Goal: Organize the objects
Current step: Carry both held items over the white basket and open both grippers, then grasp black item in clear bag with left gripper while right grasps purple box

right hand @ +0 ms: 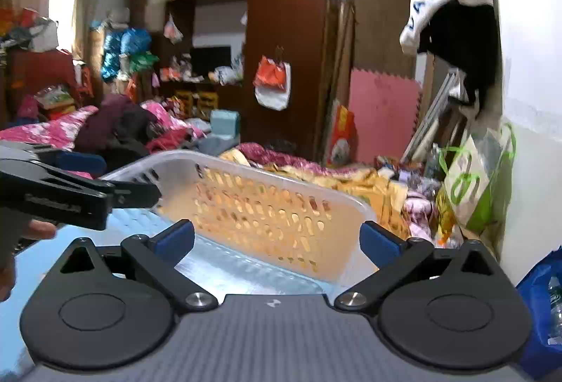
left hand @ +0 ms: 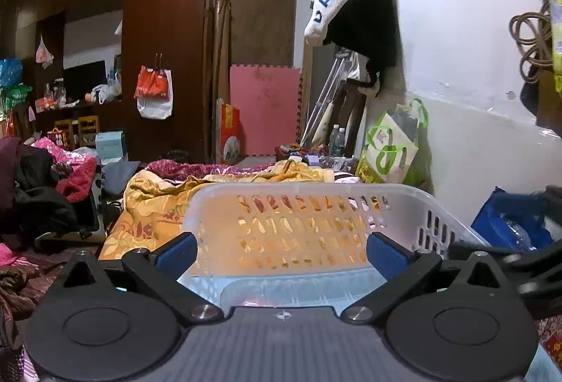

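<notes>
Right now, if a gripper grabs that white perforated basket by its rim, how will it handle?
The white basket looks empty, so probably light. Its thin, slotted plastic walls may flex under a one-sided grip. Lifted by one rim, it would likely tilt. Left gripper and right gripper both stand open.

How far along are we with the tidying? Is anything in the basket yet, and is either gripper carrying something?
Done: little shows. The white basket sits in front of both grippers, and what shows of its inside looks empty. In hand: nothing; the left gripper and right gripper are open with bare pads. Left: the yellow blanket and the clothes pile remain spread out.
</notes>
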The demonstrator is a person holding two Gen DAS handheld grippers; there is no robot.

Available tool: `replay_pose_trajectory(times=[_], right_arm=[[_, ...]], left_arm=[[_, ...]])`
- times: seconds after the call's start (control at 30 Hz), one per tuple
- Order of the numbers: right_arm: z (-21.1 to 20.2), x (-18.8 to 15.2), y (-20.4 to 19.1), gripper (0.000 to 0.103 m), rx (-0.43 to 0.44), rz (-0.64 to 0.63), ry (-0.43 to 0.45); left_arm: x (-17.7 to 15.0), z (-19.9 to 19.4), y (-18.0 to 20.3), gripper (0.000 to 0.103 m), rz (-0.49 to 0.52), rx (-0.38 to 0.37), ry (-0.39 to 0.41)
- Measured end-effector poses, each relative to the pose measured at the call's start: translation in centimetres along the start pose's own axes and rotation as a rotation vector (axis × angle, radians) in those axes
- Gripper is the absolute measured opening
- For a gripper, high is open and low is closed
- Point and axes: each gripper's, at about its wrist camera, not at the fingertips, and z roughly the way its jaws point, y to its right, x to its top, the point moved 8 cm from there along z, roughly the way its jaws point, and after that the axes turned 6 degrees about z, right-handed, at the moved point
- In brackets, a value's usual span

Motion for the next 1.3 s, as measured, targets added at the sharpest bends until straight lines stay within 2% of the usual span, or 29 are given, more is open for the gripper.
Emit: replay_pose_trajectory(times=[0.13,0.27,0.37,0.43,0.5,0.6,0.77,0.87,0.97,1.03,1.3], right_arm=[[-5.1,-1.4,-0.9,0.103,0.034,-0.051,0.058],[-9.3,-5.1,-0.4,0.103,-0.002,-0.072,0.097],[-11.1,-9.5,0.0,0.103,0.062,0.008,0.083],[-11.5,-12.2,-0.2,0.103,0.145,0.082,0.056],[-11.6,-14.8,-0.6,0.103,0.191,0.126,0.053],[-11.0,-16.7,-1.0,0.103,0.187,0.126,0.074],[-10.8,-17.5,-2.7,0.101,0.240,0.096,0.075],[-11.0,-17.7,-3.1,0.100,0.218,0.068,0.090],[-11.2,-17.9,-3.0,0.093,0.221,0.077,0.095],[-11.0,-18.4,-2.8,0.083,0.231,0.088,0.089],[-10.3,-19.0,-2.9,0.072,0.235,0.093,0.080]], left_arm=[[-1.7,-3.9,-0.1,0.103,0.022,-0.020,0.060],[-4.4,-9.4,-0.8,0.103,0.002,-0.055,0.143],[-7.3,-12.6,-0.5,0.103,0.017,-0.062,0.194],[-9.5,-13.7,0.2,0.103,0.034,-0.067,0.202],[-11.5,-14.0,0.9,0.102,0.044,-0.071,0.193],[-13.4,-13.8,1.7,0.099,0.055,-0.089,0.170],[-15.1,-13.9,2.8,0.095,0.049,-0.142,0.171],[-16.5,-13.8,4.0,0.091,0.080,-0.149,0.146],[-17.7,-13.2,4.4,0.086,0.081,-0.127,0.117],[-18.0,-12.6,4.5,0.084,0.069,-0.118,0.101],[-18.1,-11.2,5.4,0.082,0.091,-0.084,0.069]])
